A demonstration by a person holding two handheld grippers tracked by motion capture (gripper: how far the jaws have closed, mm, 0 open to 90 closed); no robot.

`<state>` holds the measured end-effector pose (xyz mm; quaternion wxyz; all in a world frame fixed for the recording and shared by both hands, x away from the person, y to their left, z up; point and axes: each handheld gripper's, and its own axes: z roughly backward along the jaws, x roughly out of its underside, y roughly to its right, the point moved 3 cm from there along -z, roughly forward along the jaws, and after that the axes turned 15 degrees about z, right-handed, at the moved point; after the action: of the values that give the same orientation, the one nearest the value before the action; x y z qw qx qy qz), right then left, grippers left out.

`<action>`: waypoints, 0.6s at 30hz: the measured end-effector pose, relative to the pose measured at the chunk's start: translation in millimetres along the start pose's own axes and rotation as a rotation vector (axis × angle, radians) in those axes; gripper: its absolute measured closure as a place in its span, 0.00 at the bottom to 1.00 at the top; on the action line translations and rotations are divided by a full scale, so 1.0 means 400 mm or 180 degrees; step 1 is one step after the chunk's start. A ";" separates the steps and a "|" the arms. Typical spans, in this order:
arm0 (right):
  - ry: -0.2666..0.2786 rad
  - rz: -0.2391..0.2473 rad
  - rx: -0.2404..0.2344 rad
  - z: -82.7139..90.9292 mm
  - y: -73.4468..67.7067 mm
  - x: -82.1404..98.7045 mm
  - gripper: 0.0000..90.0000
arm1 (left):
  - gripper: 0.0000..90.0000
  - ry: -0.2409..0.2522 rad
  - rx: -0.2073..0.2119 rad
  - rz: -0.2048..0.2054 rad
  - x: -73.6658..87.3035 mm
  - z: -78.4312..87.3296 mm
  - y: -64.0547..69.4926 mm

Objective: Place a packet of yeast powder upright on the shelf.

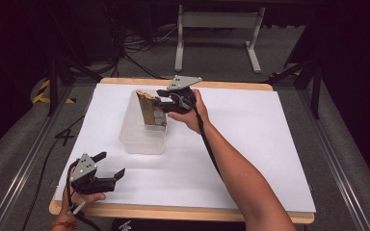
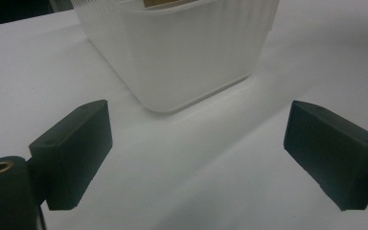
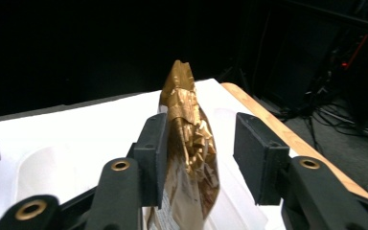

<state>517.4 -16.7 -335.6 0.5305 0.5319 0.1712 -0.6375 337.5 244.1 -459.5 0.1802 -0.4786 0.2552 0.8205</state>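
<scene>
Half-open right tool straddles gold packet standing in tub.

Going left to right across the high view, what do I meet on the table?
Left gripper, open, at the near left corner → translucent plastic bin → gold packet standing in the bin → right gripper, jaws apart around the packet's top.

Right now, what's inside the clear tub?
A gold foil pouch stands upright in the clear tub, its top above the rim, between the right tongs' open jaws. Its base is blurred by the ribbed wall.
</scene>
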 end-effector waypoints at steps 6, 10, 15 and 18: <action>-0.0012 0.0055 0.0029 0.029 0.001 -0.011 0.60 | 0.11 -0.0010 -0.0004 -0.0003 -0.001 -0.002 0.003; -0.0005 0.0063 0.0037 0.042 0.003 -0.015 0.59 | 0.11 -0.0011 -0.0008 -0.0019 -0.002 -0.002 0.003; -0.0029 0.0084 0.0030 0.063 0.001 -0.015 0.59 | 0.11 -0.0027 -0.0005 -0.0026 -0.001 -0.003 0.004; -0.0073 0.0135 0.0040 0.076 -0.002 -0.014 0.58 | 0.11 -0.0035 -0.0005 -0.0029 -0.001 -0.005 0.004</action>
<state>500.7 -37.5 -319.8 0.5424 0.5314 0.1498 -0.6332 338.2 241.7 -459.6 0.1850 -0.4754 0.2514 0.8225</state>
